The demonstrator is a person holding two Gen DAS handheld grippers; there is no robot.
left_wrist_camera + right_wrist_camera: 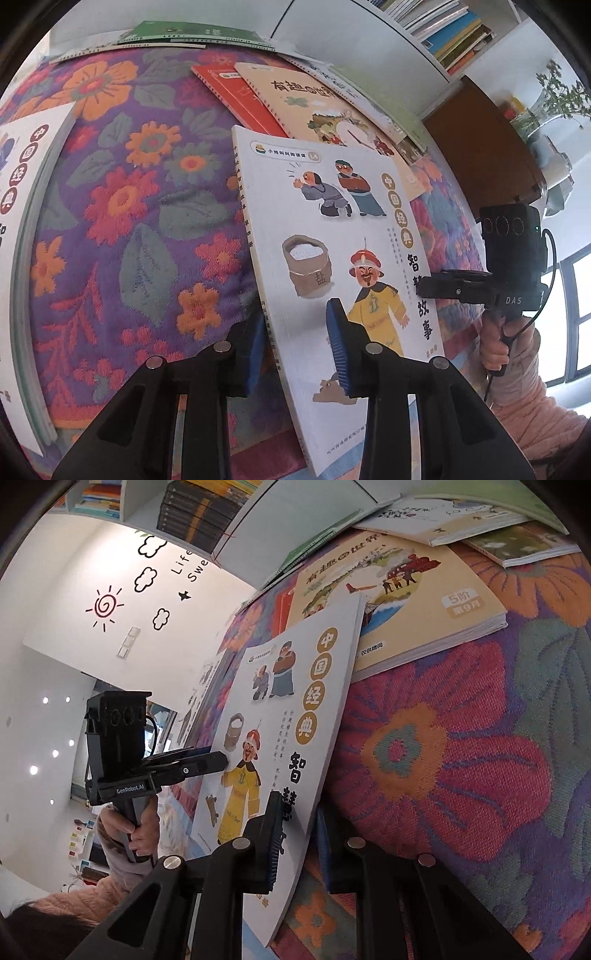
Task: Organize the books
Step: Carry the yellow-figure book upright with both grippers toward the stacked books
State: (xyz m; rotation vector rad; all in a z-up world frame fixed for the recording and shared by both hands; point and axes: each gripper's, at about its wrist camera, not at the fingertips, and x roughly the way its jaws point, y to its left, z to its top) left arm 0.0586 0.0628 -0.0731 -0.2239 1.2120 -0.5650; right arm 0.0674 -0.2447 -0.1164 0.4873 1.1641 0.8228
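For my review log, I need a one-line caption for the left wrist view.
Both grippers, left gripper and right gripper, clamp a thin white illustrated storybook above a purple floral tablecloth.

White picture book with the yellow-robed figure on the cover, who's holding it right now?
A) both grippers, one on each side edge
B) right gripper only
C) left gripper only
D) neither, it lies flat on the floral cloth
A: the left gripper and the right gripper each have jaws closed on an opposite edge of the white book, tilted up off the floral cloth.
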